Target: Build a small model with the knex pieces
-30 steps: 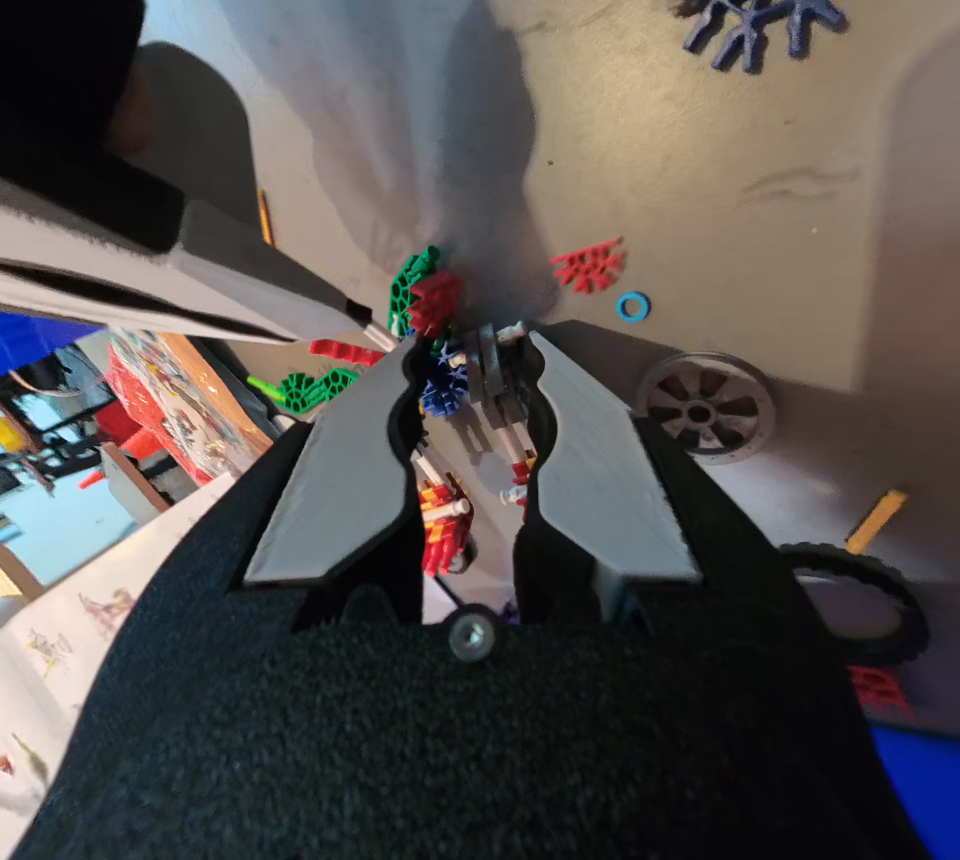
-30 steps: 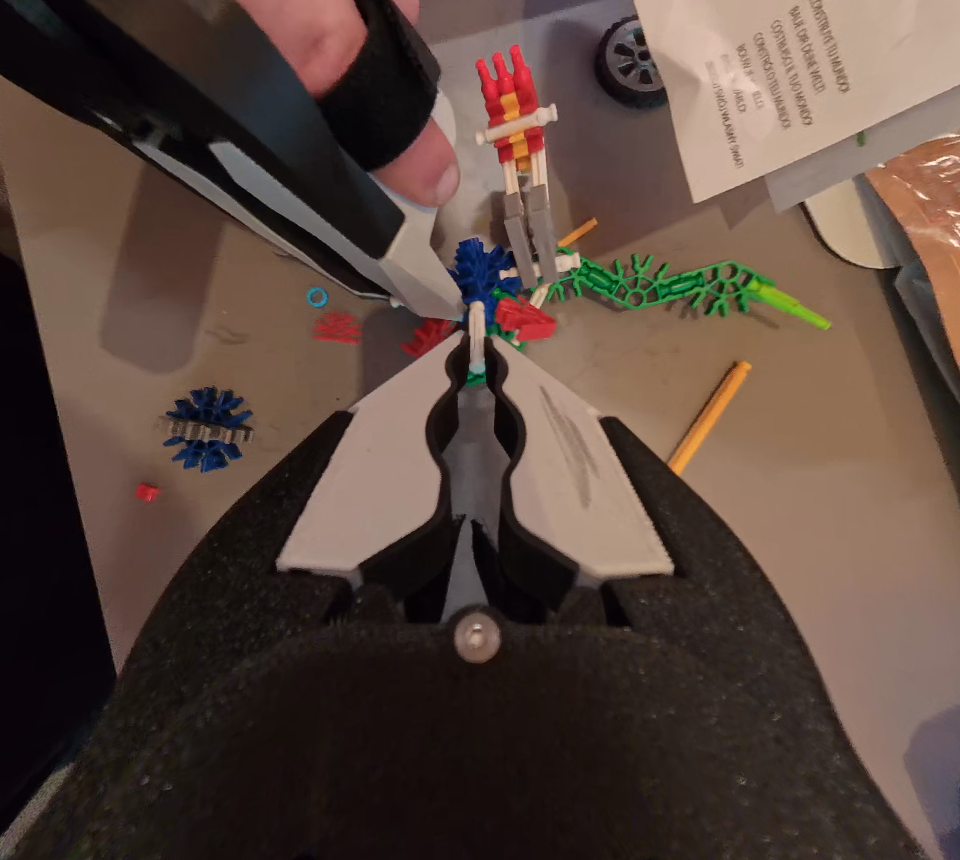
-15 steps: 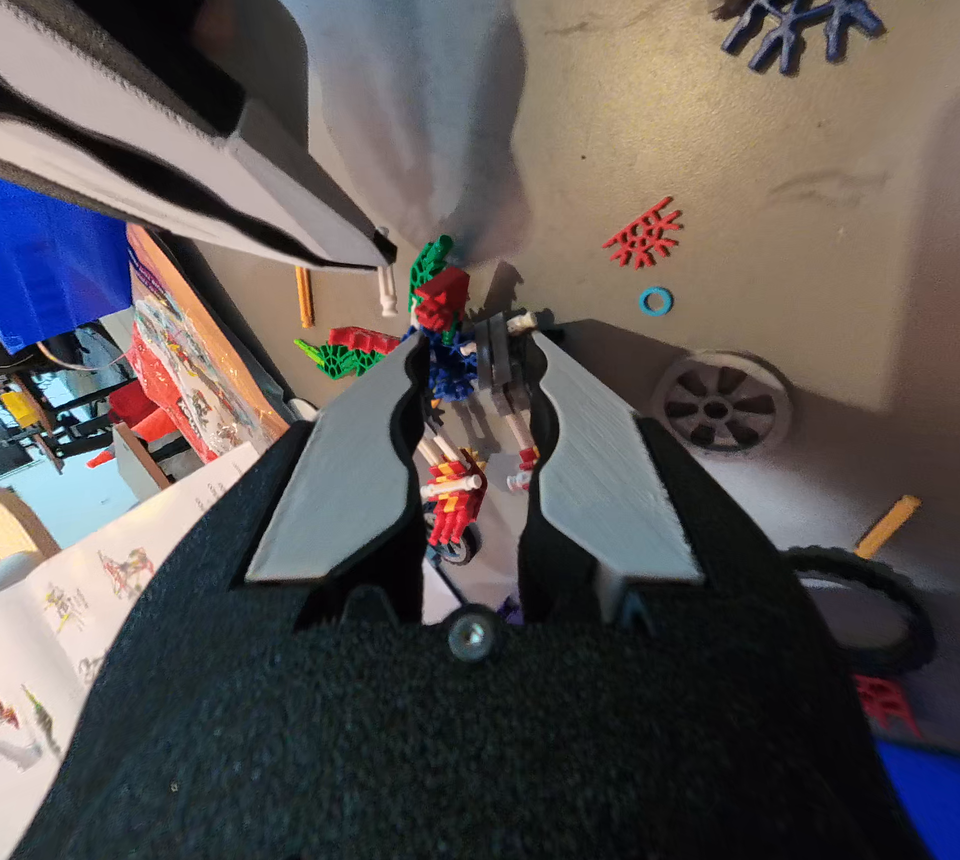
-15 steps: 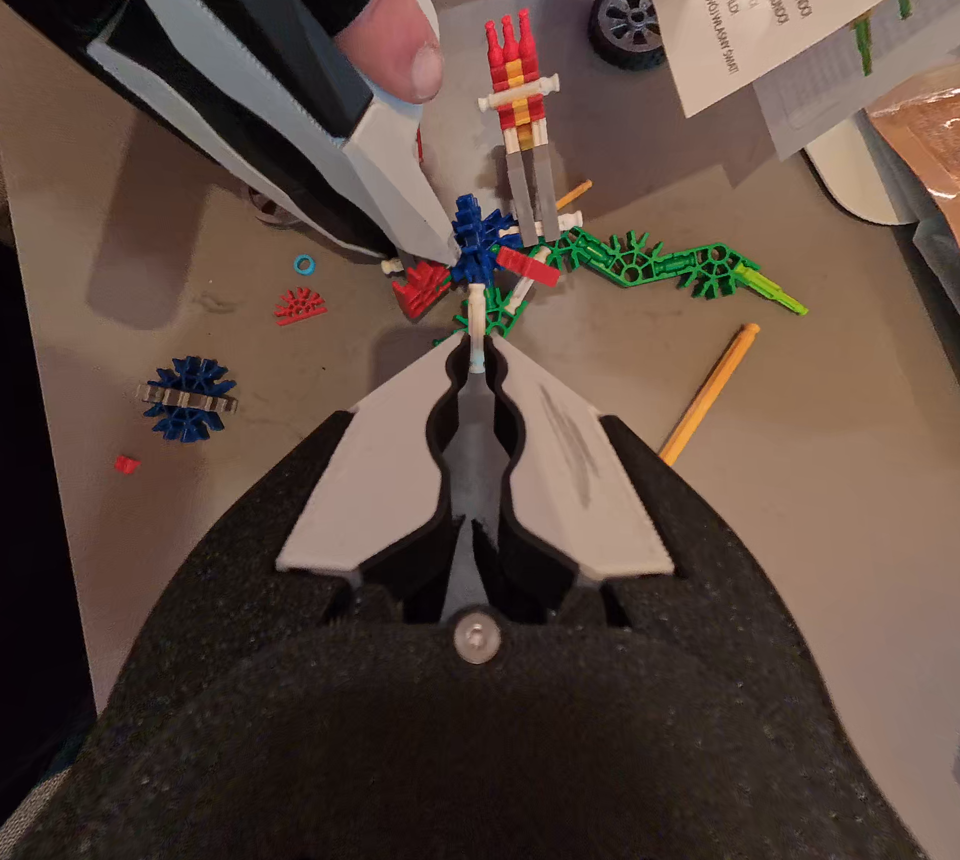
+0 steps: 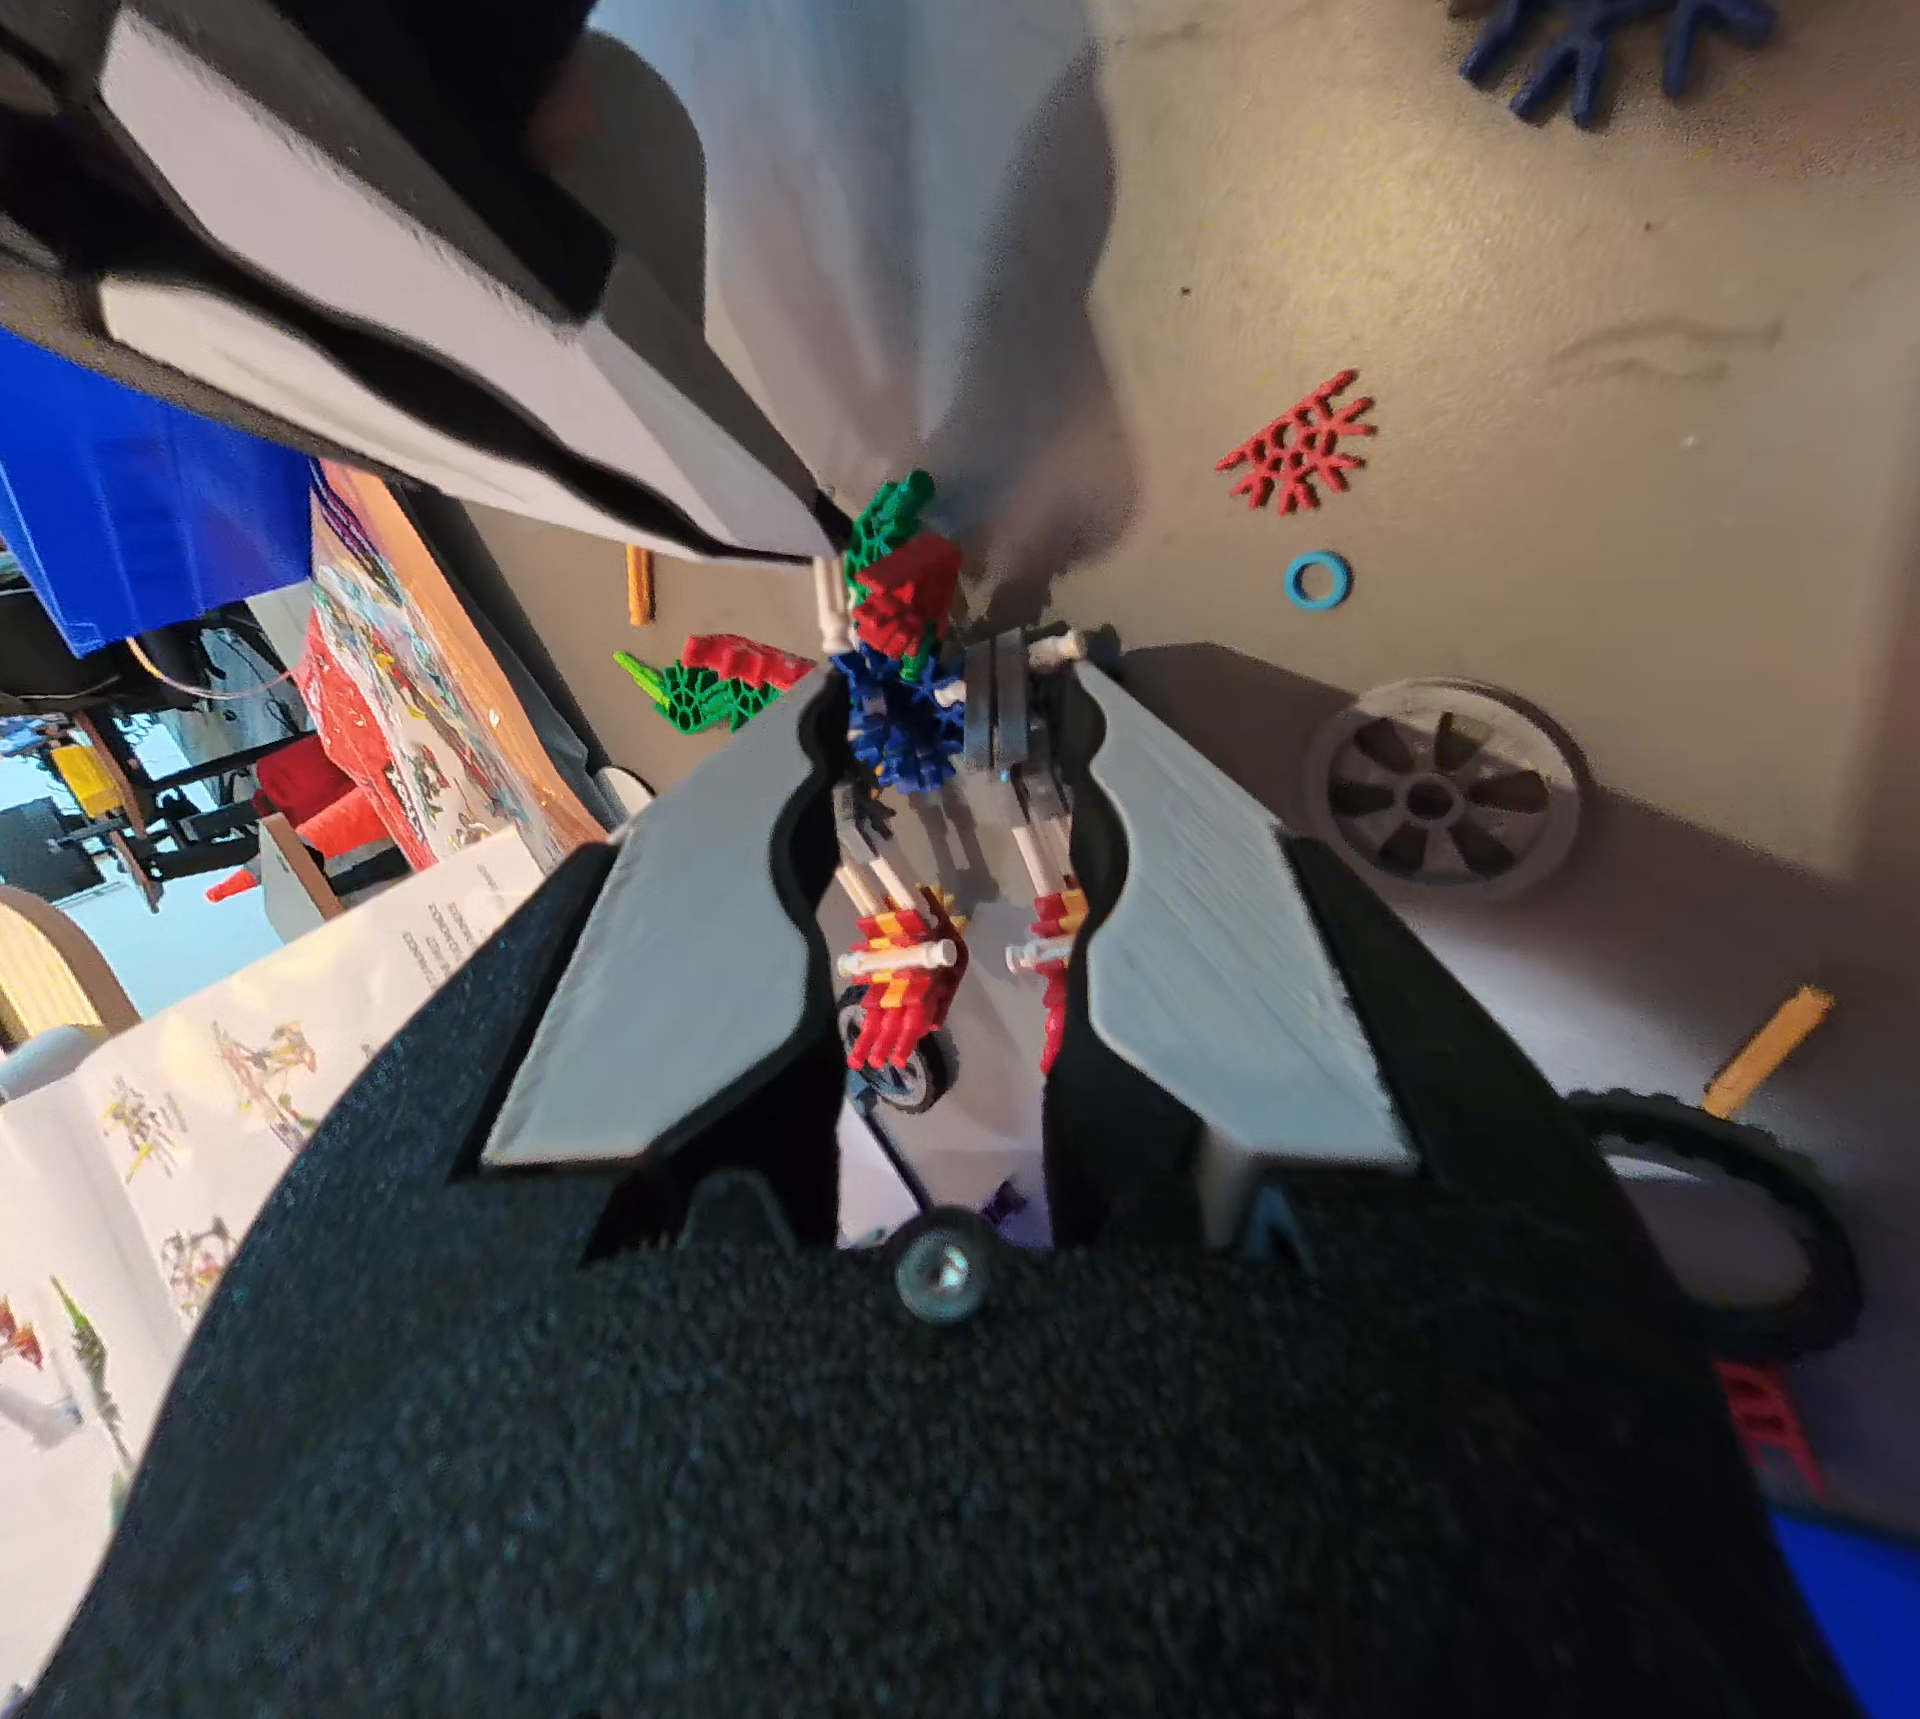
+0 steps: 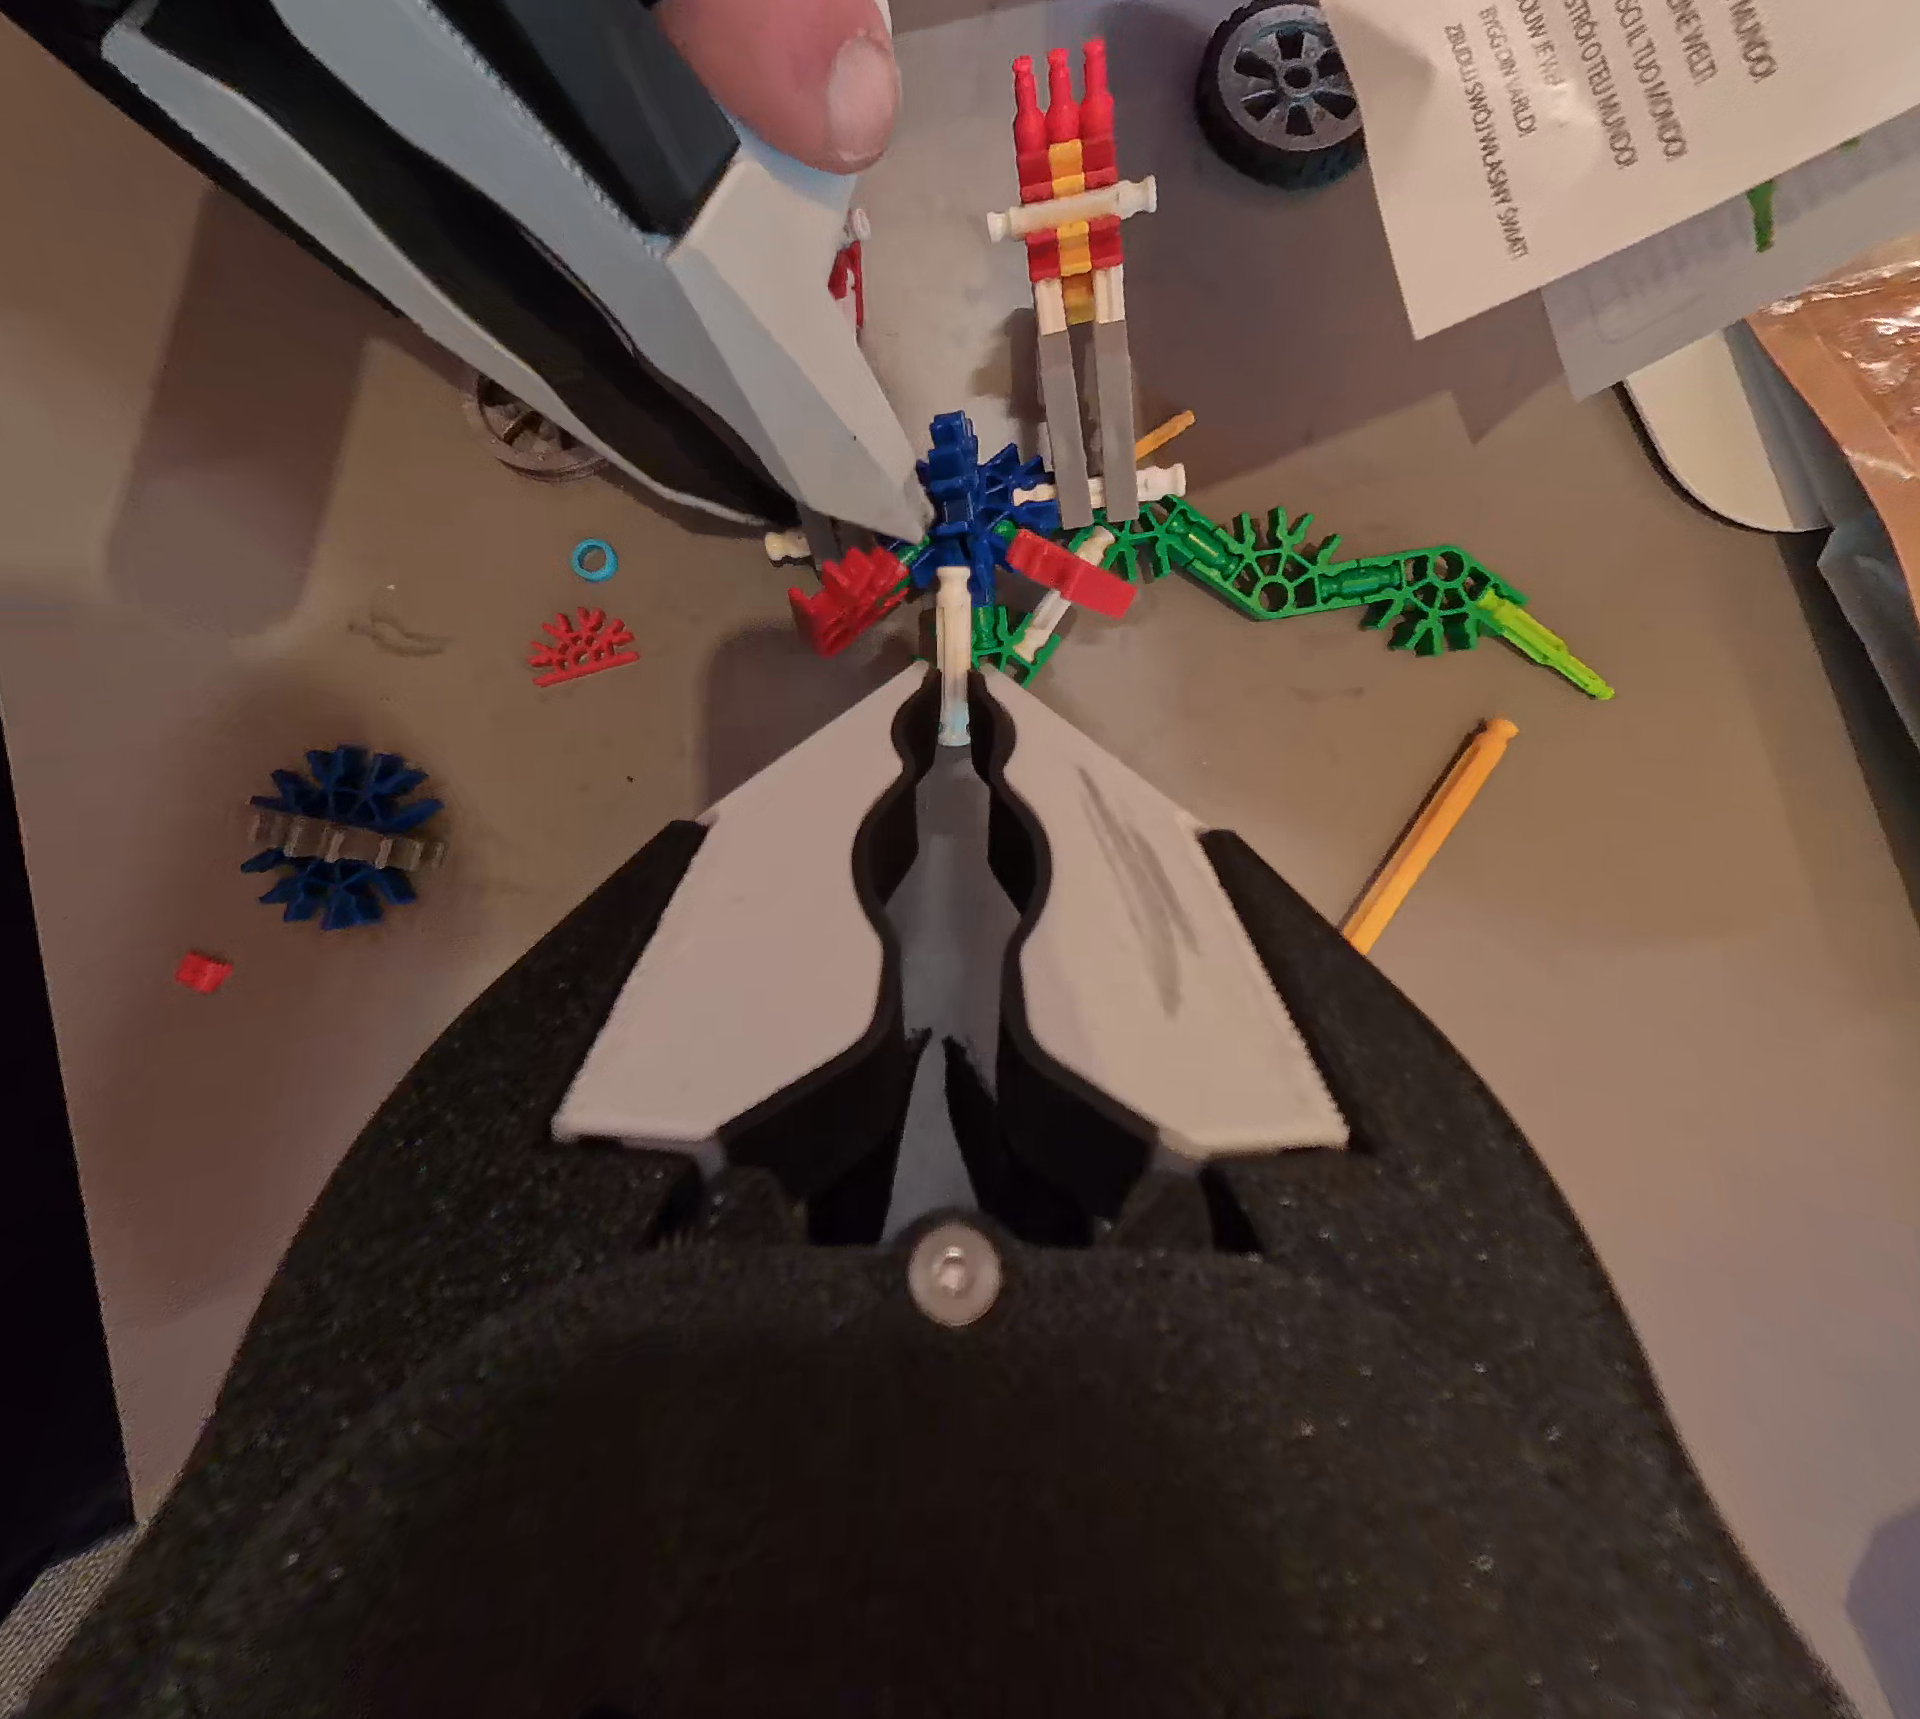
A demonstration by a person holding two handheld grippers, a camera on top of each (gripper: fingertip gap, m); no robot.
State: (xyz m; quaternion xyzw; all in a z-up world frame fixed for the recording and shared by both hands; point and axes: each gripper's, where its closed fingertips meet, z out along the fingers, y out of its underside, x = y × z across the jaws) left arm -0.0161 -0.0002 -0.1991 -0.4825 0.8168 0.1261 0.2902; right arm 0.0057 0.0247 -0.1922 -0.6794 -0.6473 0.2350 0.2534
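Note:
A small rod-and-connector model [image 6: 1086, 422] lies on the grey table, with a blue snowflake connector [image 6: 971, 495], grey bars, a red-and-yellow stack [image 6: 1065, 173] and a green connector chain [image 6: 1299, 568]. My right gripper [image 6: 951, 698] is shut on a white rod [image 6: 951, 630] whose far end meets the blue connector. My left gripper [image 5: 956, 693] is closed around the blue connector [image 5: 899, 724] and grey bars [image 5: 997, 713]. In the right wrist view its fingertip [image 6: 883, 474] touches the connector, with a thumb above. The right gripper's fingers [image 5: 623, 422] show in the left wrist view, with the rod [image 5: 828, 604].
Loose parts lie on the table: a blue snowflake with a grey gear [image 6: 343, 838], a red connector [image 6: 582, 646], a blue ring [image 6: 594, 560], a small red piece [image 6: 203, 971], an orange rod [image 6: 1429, 838], a wheel [image 6: 1288, 90], a grey hub [image 5: 1444, 802], a black tyre [image 5: 1714, 1233]. Instruction sheets [image 6: 1558, 59] lie at the back right.
In the left wrist view the right gripper lifted away with the white rod, then brought its end back against the blue connector. The model shifted slightly; both grippers stayed closed.

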